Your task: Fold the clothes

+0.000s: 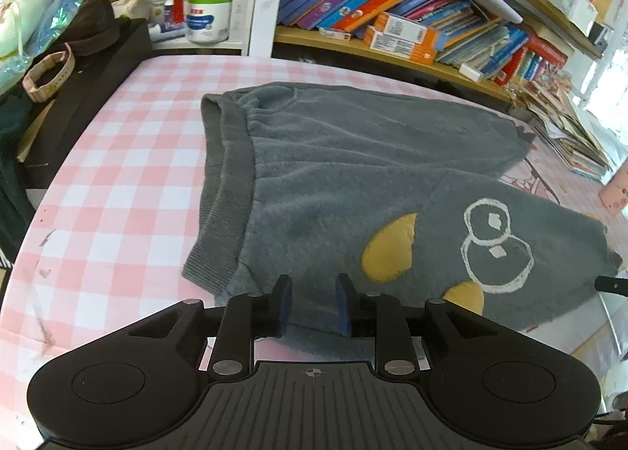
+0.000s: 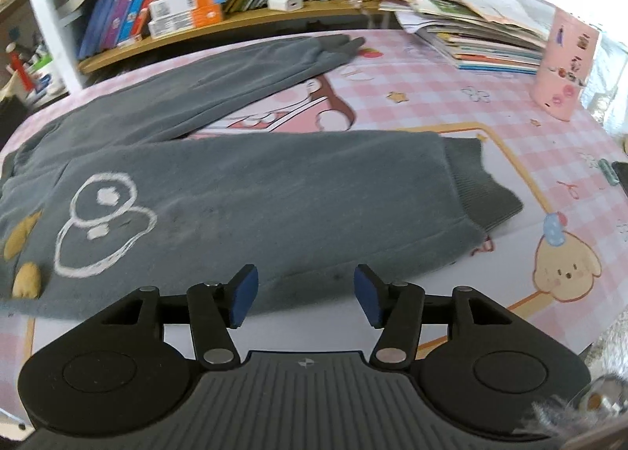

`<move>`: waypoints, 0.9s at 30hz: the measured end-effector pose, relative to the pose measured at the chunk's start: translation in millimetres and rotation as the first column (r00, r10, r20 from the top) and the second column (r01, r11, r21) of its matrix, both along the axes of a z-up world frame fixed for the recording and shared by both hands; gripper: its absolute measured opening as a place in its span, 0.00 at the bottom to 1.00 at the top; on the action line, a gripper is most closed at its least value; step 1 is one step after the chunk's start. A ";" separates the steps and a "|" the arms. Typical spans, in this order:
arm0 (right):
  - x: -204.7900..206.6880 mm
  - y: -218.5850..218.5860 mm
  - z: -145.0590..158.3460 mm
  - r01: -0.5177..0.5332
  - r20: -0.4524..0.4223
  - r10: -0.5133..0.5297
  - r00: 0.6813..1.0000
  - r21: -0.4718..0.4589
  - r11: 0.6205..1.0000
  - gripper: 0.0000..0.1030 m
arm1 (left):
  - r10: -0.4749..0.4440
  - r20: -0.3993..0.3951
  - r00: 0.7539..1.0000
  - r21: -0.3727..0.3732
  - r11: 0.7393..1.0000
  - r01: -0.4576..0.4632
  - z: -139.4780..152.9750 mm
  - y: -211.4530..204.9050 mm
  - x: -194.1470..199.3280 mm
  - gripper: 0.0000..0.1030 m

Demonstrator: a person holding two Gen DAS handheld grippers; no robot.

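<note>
A pair of grey fleece trousers [image 1: 353,183] lies spread flat on the pink checked tablecloth [image 1: 129,159], waistband [image 1: 227,183] at the left, two legs running right. The near leg [image 2: 282,206] bears a white outline drawing [image 2: 98,222] and yellow patches [image 1: 388,249]; its ribbed cuff [image 2: 482,191] lies at the right. The far leg [image 2: 219,77] angles away toward the shelf. My left gripper [image 1: 313,302] is open, its blue pads over the near hem by the waistband. My right gripper [image 2: 306,295] is open wide at the near leg's front edge. Neither holds cloth.
A shelf of books [image 1: 392,10] runs along the back. A stack of magazines [image 2: 479,37] and a pink box [image 2: 565,69] stand at the right. A black case [image 1: 78,96] and a pen holder [image 1: 208,14] stand at the left. A dark object [image 2: 620,173] lies at the right edge.
</note>
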State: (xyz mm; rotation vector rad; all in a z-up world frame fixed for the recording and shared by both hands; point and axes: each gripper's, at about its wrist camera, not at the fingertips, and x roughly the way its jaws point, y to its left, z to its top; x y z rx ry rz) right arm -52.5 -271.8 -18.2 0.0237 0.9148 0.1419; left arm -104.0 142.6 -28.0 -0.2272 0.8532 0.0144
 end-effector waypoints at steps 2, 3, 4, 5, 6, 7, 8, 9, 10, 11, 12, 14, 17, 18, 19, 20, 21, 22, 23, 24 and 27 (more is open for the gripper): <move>-2.9 4.6 0.1 -0.006 -0.002 0.006 1.000 0.000 1.000 0.53 | -0.006 0.006 1.000 0.003 1.000 0.006 0.5 -1.1 -2.6 0.34; -4.6 6.5 0.4 -0.007 -0.002 0.007 1.000 -0.001 1.000 0.54 | -0.009 0.011 1.000 0.004 1.000 0.009 0.8 -1.6 -4.2 0.36; -6.1 8.3 0.7 -0.007 -0.001 0.007 1.000 -0.002 1.000 0.56 | -0.010 0.014 1.000 0.005 1.000 0.010 1.0 -2.2 -5.7 0.42; -7.3 9.7 1.0 -0.007 -0.001 0.007 1.000 -0.004 1.000 0.57 | -0.012 0.016 1.000 0.008 1.000 0.012 1.1 -2.9 -6.7 0.47; -8.4 11.2 1.4 -0.007 0.000 0.007 1.000 -0.006 1.000 0.58 | -0.016 0.020 1.000 0.011 1.000 0.015 1.1 -3.4 -7.9 0.49; -9.2 12.5 1.9 -0.007 0.002 0.007 1.000 -0.008 1.000 0.60 | -0.021 0.023 1.000 0.014 1.000 0.020 1.2 -4.0 -8.8 0.51; -10.0 14.0 2.5 -0.007 0.004 0.007 1.000 -0.009 1.000 0.61 | -0.026 0.023 0.999 0.016 1.000 0.026 1.2 -4.2 -9.1 0.53; -10.7 15.3 3.1 -0.007 0.006 0.007 1.000 -0.010 1.000 0.64 | -0.033 0.024 0.999 0.020 0.999 0.032 1.3 -4.7 -9.6 0.54; -11.1 16.6 3.7 -0.006 0.008 0.006 1.000 -0.011 1.000 0.66 | -0.039 0.026 0.999 0.024 0.999 0.038 1.5 -5.1 -10.2 0.57; -11.5 18.3 4.2 -0.008 0.009 0.008 1.000 -0.012 1.000 0.67 | -0.044 0.030 0.999 0.026 0.999 0.043 1.9 -5.2 -11.0 0.61; -11.9 20.1 4.6 -0.010 0.010 0.010 1.000 -0.014 1.000 0.69 | -0.048 0.034 0.998 0.028 0.998 0.047 2.2 -5.4 -11.8 0.63; -12.4 23.9 4.9 -0.016 0.010 0.016 1.000 -0.020 1.000 0.72 | -0.055 0.038 0.998 0.035 0.998 0.053 2.5 -5.9 -13.1 0.66; -13.1 29.6 5.2 -0.026 0.008 0.027 1.000 -0.027 0.999 0.76 | -0.062 0.039 0.997 0.044 0.997 0.061 2.4 -6.8 -14.3 0.70; -13.2 31.6 5.3 -0.030 0.008 0.030 1.000 -0.031 0.999 0.77 | -0.064 0.040 0.997 0.046 0.997 0.062 2.3 -7.1 -14.5 0.70; -13.4 33.7 5.6 -0.033 0.008 0.033 0.999 -0.036 0.999 0.78 | -0.064 0.041 0.997 0.047 0.997 0.062 2.3 -7.4 -14.5 0.71; -13.4 36.0 5.9 -0.037 0.008 0.037 0.999 -0.040 0.999 0.79 | -0.065 0.041 0.997 0.046 0.997 0.063 2.2 -7.8 -14.5 0.72; -13.5 38.3 6.2 -0.042 0.009 0.043 0.999 -0.044 0.998 0.80 | -0.067 0.041 0.997 0.044 0.997 0.065 1.9 -8.2 -14.6 0.72; -13.6 40.7 6.6 -0.048 0.010 0.049 0.999 -0.047 0.998 0.81 | -0.069 0.040 0.997 0.041 0.997 0.068 1.7 -9.0 -14.6 0.72; -13.7 43.1 7.0 -0.054 0.011 0.055 0.998 -0.051 0.997 0.81 | -0.075 0.039 0.996 0.038 0.997 0.073 1.4 -10.1 -14.7 0.73; -13.9 45.7 7.4 -0.061 0.012 0.062 0.998 -0.054 0.997 0.81 | -0.084 0.037 0.996 0.035 0.996 0.083 0.8 -11.6 -14.9 0.73; -14.2 53.3 8.5 -0.086 0.015 0.087 0.996 -0.061 0.994 0.82 | -0.116 0.032 0.993 0.043 0.993 0.114 -0.5 -17.8 -14.5 0.74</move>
